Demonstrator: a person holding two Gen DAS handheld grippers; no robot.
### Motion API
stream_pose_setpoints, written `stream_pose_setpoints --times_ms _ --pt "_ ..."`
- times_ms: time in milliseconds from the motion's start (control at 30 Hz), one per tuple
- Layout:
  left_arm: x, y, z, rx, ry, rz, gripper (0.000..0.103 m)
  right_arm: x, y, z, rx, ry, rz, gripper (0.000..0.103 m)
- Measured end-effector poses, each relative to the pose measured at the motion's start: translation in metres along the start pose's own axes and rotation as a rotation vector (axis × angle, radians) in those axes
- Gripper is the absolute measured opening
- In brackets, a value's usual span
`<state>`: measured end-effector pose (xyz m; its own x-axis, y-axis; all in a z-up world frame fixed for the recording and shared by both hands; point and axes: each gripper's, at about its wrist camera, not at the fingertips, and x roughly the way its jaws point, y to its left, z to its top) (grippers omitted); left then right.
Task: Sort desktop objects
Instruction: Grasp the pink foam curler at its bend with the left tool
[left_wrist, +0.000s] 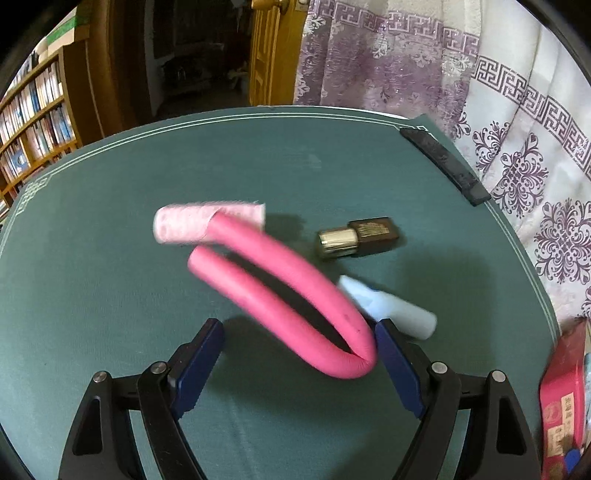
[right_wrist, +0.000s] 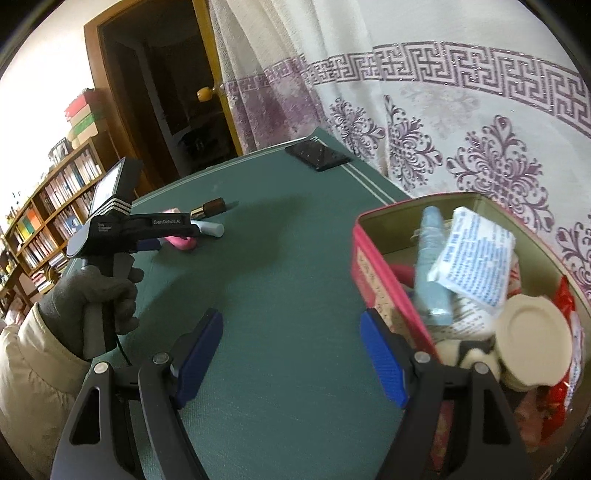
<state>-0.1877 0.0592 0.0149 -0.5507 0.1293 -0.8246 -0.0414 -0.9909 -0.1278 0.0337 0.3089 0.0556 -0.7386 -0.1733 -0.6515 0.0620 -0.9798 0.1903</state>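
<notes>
The table (left_wrist: 110, 229) has a green cover with thin white lines along its edge, and it takes most of both views. Behind it hangs a white curtain (right_wrist: 443, 110) with purple patterns. On the person's left side stands a bookshelf (left_wrist: 37, 110) full of books.

At the right edge of the table sits a red tin (right_wrist: 373, 258), open at the top. It holds several things already: a light blue tube (right_wrist: 430, 266) that leans upright, a white packet (right_wrist: 476, 258) with blue print, and a round cream lid (right_wrist: 532, 332) near the front. Other small items lie under them, but I cannot tell what they are.

The left gripper (left_wrist: 295, 354) is open wide, with both blue pads apart. A pink foam tube (left_wrist: 291, 291), bent like a U, lies on the table between the fingers. Its bend is just beside the right pad (left_wrist: 399, 369); whether they touch, I cannot say. The gripper does not close on it. One end of the tube lies over a pale pink roll (left_wrist: 184, 221).

The right gripper (right_wrist: 291, 358) is also open and holds nothing. It hangs above the bare cover, with its right finger next to the tin wall.

A black flat bar (left_wrist: 443, 162) lies near the far right corner. Near the middle rest a brown and gold lipstick (left_wrist: 358, 236) and a pale blue stick (left_wrist: 388, 306), which lies partly behind the foam tube.
</notes>
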Motion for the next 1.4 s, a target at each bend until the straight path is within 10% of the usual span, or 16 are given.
stream_pose_setpoints --times_ms 767,933,1400 --pt "0.004 0.040 0.008 0.007 -0.030 0.087 0.085 0.014 0.037 0.007 -0.083 0.017 0.031 0.080" --pt "-0.004 0.047 0.001 0.047 -0.066 0.095 0.041 0.034 0.051 0.016 -0.130 0.024 0.041 0.080" --pt "-0.031 0.070 -0.037 0.026 -0.085 0.018 0.040 0.143 0.102 0.069 -0.240 0.062 0.031 0.080"
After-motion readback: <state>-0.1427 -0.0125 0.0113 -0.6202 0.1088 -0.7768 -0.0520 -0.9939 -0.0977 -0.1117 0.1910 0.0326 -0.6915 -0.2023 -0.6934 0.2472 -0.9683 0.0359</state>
